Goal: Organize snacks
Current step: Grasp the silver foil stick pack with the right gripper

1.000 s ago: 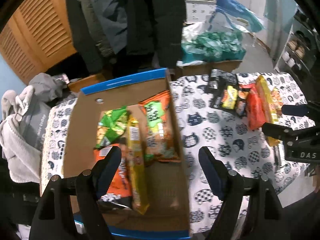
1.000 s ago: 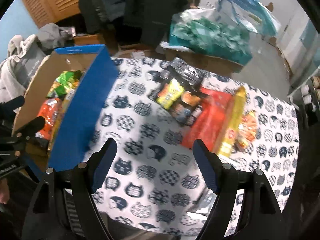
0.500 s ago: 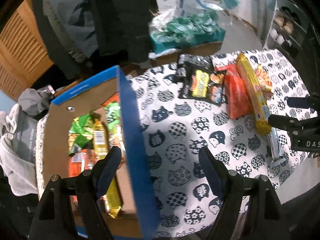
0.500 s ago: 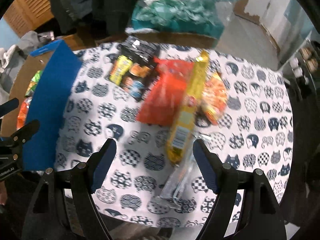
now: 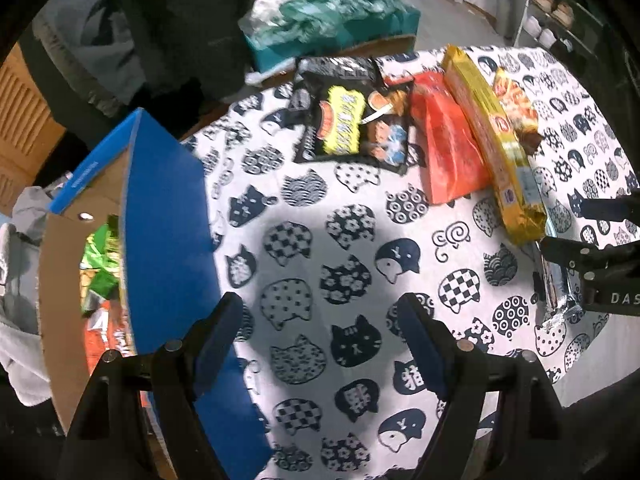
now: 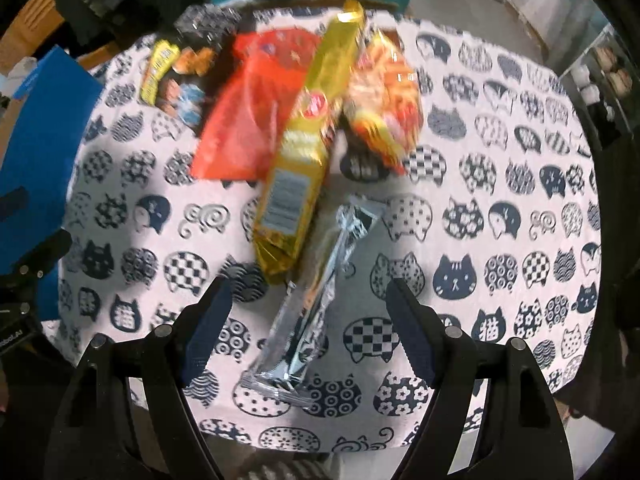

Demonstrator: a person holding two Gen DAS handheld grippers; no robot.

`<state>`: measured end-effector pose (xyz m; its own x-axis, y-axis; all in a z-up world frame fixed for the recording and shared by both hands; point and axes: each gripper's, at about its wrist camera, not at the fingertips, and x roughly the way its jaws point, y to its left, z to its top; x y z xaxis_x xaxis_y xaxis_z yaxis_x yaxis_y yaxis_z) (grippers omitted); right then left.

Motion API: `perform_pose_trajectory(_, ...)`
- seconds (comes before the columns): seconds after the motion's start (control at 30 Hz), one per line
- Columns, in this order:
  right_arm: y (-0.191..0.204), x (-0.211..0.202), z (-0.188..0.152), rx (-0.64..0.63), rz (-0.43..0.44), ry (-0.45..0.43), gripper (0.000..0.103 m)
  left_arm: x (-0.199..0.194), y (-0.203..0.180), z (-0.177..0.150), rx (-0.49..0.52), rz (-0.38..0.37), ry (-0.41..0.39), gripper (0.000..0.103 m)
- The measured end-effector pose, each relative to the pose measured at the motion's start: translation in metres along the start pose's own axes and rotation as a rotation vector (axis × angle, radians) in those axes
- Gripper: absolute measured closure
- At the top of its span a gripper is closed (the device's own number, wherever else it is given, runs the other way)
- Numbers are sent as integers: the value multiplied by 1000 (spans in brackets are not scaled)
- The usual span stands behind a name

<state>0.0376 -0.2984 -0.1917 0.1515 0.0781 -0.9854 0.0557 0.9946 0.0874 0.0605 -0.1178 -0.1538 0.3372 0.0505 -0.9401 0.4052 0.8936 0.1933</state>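
Observation:
Loose snacks lie on the cat-print tablecloth [image 5: 340, 264]: a black pack [image 5: 352, 124], a red bag [image 5: 448, 148], a long yellow pack [image 5: 492, 136], an orange pack [image 5: 516, 108] and a silver bar [image 6: 316, 296]. A blue-sided cardboard box [image 5: 168, 240] at the left holds green and orange packs [image 5: 100, 272]. My left gripper [image 5: 320, 344] is open and empty above the cloth beside the box. My right gripper [image 6: 306, 328] is open and empty, its fingers either side of the silver bar, above it; it also shows at the right edge of the left wrist view [image 5: 592, 240].
A teal plastic bag [image 5: 332, 28] and dark hanging clothes [image 5: 180, 20] stand behind the table. Grey cloth [image 5: 20, 300] lies left of the box. A shelf with shoes [image 5: 556, 8] is at the far right.
Both grippers have swung right, away from the box. The left view went from the box interior to the open cloth. The right gripper now hangs over the silver bar.

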Motion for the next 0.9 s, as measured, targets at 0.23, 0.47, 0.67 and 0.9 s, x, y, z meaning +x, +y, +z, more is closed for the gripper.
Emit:
perform_pose_trajectory(0.23, 2, 23, -7, -9, 15, 52, 25, 19, -18, 0, 48, 24, 25, 22)
perform_pose_trajectory(0.47, -5, 38, -14, -9, 27, 81, 54, 27, -30, 6, 52, 11, 44, 22)
perform_pose_trajectory(0.67, -31, 34, -23, 32, 36, 62, 74, 25, -45, 21, 45, -23, 29, 22)
perform_pose_trajectory(0.9, -63, 22, -32, 60, 1, 3, 74, 25, -70, 43, 40, -92, 30, 22)
